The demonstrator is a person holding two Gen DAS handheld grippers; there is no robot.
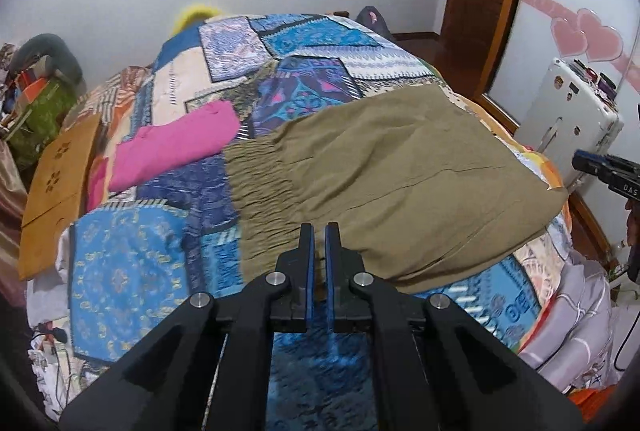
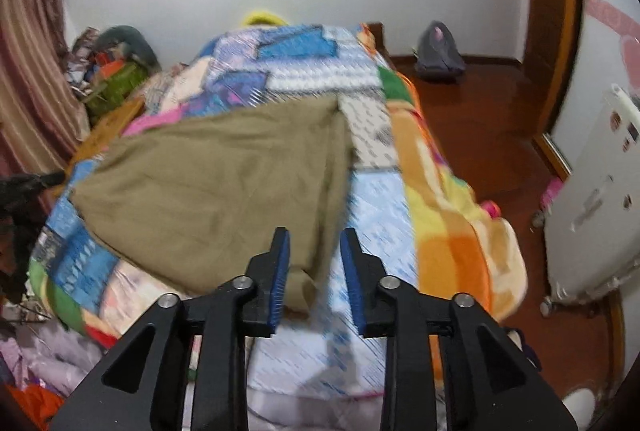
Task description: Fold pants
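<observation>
Olive-green pants [image 1: 384, 167] lie folded on the patchwork bedspread [image 1: 132, 271], elastic waistband toward the left. My left gripper [image 1: 320, 231] hovers over the near edge of the pants by the waistband; its jaws are nearly closed with a thin gap and hold nothing. In the right wrist view the pants [image 2: 208, 187] spread across the bed, one end trailing toward me. My right gripper [image 2: 314, 235] is open, its fingers on either side of that near end without pinching it. The right gripper also shows at the right edge of the left wrist view [image 1: 608, 171].
A folded pink garment [image 1: 176, 147] and a tan board [image 1: 60, 183] lie on the bed's left. A white case [image 1: 568, 111] stands right of the bed. An orange blanket [image 2: 452, 223] drapes the bed's right side. Clutter sits by the curtain [image 2: 32, 79].
</observation>
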